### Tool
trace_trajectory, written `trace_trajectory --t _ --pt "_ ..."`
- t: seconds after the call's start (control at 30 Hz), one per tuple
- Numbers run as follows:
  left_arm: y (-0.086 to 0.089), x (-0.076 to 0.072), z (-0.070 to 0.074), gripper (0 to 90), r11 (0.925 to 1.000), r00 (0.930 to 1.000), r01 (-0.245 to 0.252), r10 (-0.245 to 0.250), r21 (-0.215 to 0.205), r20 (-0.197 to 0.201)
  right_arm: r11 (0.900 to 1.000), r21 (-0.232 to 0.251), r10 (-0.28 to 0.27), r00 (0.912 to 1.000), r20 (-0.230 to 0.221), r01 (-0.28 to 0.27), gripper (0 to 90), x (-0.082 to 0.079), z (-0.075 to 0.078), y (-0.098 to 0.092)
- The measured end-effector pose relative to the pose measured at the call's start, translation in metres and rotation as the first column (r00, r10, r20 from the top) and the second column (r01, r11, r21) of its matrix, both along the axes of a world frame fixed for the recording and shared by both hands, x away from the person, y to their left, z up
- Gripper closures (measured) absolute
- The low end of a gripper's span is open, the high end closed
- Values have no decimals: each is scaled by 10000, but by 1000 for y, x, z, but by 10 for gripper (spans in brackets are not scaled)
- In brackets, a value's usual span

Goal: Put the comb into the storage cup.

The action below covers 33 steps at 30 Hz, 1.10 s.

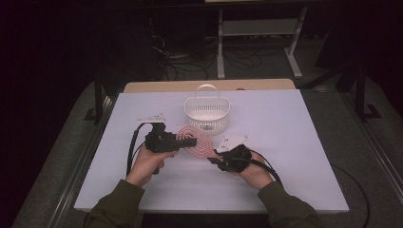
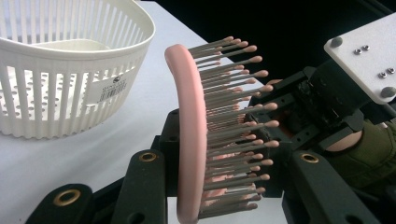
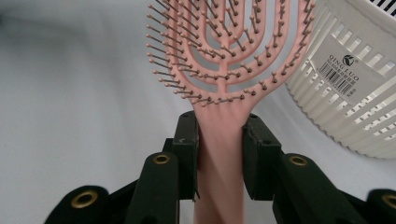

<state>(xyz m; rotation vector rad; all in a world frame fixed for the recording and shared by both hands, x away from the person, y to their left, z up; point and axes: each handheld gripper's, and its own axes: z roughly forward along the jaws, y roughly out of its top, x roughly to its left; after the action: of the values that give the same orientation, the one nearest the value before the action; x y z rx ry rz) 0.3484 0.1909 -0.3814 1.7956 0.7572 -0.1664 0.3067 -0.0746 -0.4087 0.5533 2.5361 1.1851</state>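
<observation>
1. While the right gripper (image 3: pixel 219 149) is clenched on the handle of the pink hairbrush (image 3: pixel 224 70), its two black jaws pressing the handle from either side, the left gripper (image 2: pixel 210 186) grasps the brush head across its thickness, one jaw against the pink back and the other at the bristle tips.
2. Seen from the high view, the hairbrush (image 1: pixel 197 141) sits between the left gripper (image 1: pixel 183 141) and the right gripper (image 1: pixel 219 156), near the middle of the white table (image 1: pixel 285 142), apparently lifted a little off the surface.
3. Just beyond the brush head stands the white slotted basket (image 1: pixel 207 114), upright with its handle raised; the brush is outside it, close to its front wall.
4. By my reading, the step in hand is a hand-over or a two-handed carry: both claws share the brush before it goes into the basket.
5. The next move probably calls for one claw to let go, likely the right one on the handle, so the other can lift the brush over the basket rim without the bristles catching the slots.
</observation>
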Motion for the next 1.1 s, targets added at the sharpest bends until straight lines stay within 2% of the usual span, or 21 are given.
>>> trace_trajectory --t 0.47,0.8,0.97,1.1 --pt "0 -3 4 641 9996 9999 116 -115 -240 81 9999 120 -12 10000 -34 13 683 1 0 -1" --pt "1 -3 5 643 9993 9999 80 -77 -370 80 9986 508 -101 9996 -277 115 659 2 1 -3" --pt "4 -3 5 644 9993 9999 -13 17 -365 122 9965 787 -248 9987 -439 283 608 3 2 -5" --pt "6 -2 6 644 9985 10000 -43 46 -549 54 9944 932 -460 9976 -521 507 541 4 2 -7"
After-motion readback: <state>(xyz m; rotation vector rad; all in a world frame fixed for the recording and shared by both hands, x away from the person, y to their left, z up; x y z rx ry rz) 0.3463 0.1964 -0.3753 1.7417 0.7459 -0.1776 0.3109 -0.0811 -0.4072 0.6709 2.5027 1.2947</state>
